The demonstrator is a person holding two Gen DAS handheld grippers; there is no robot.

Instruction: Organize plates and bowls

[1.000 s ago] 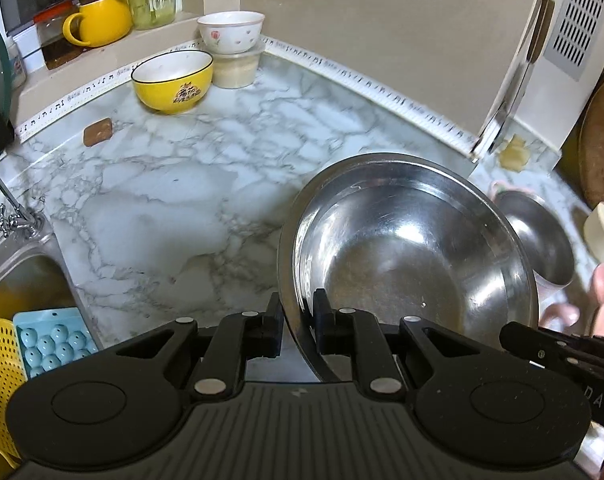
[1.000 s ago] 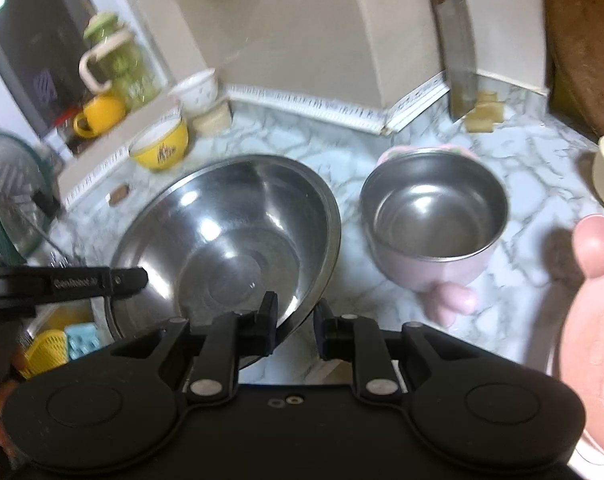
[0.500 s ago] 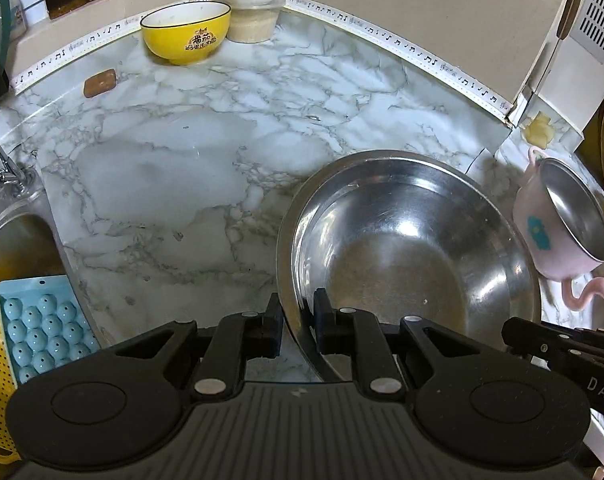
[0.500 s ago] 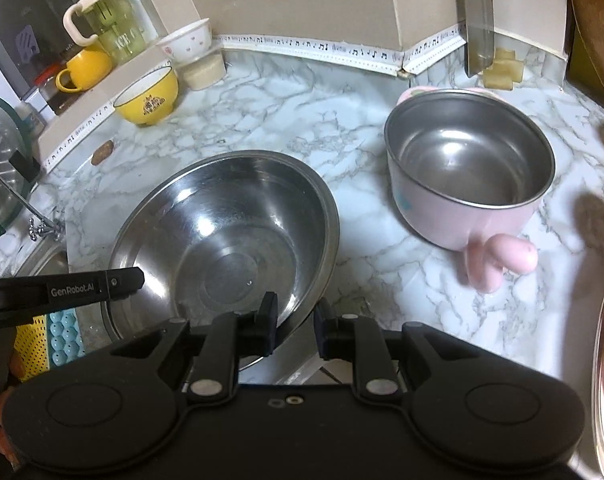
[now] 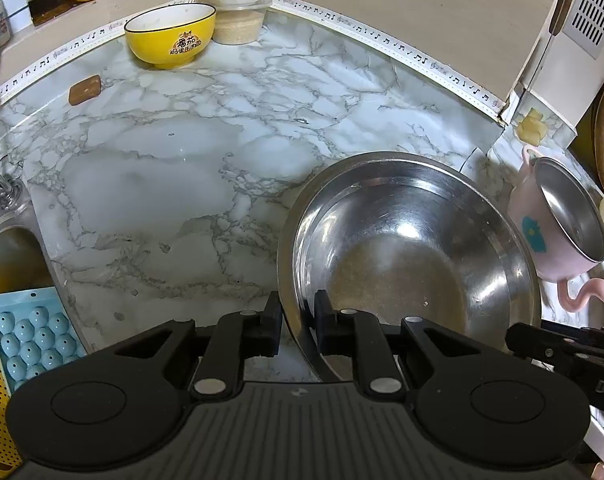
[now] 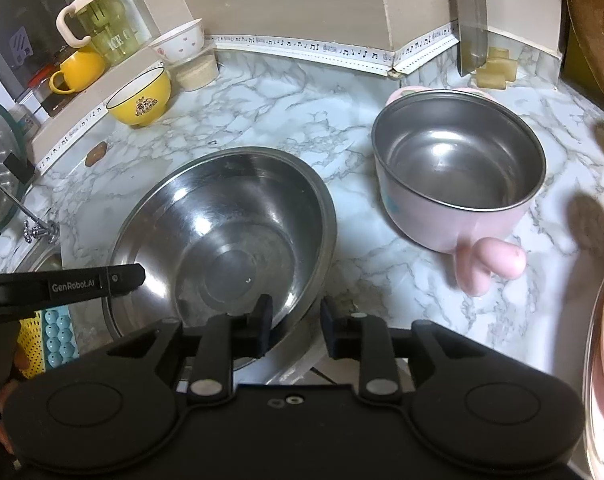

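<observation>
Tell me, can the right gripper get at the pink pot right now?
Probably not yet: the right gripper sits astride the rim of the steel bowl. Once it lets go, the counter toward the pink pot looks open.
</observation>
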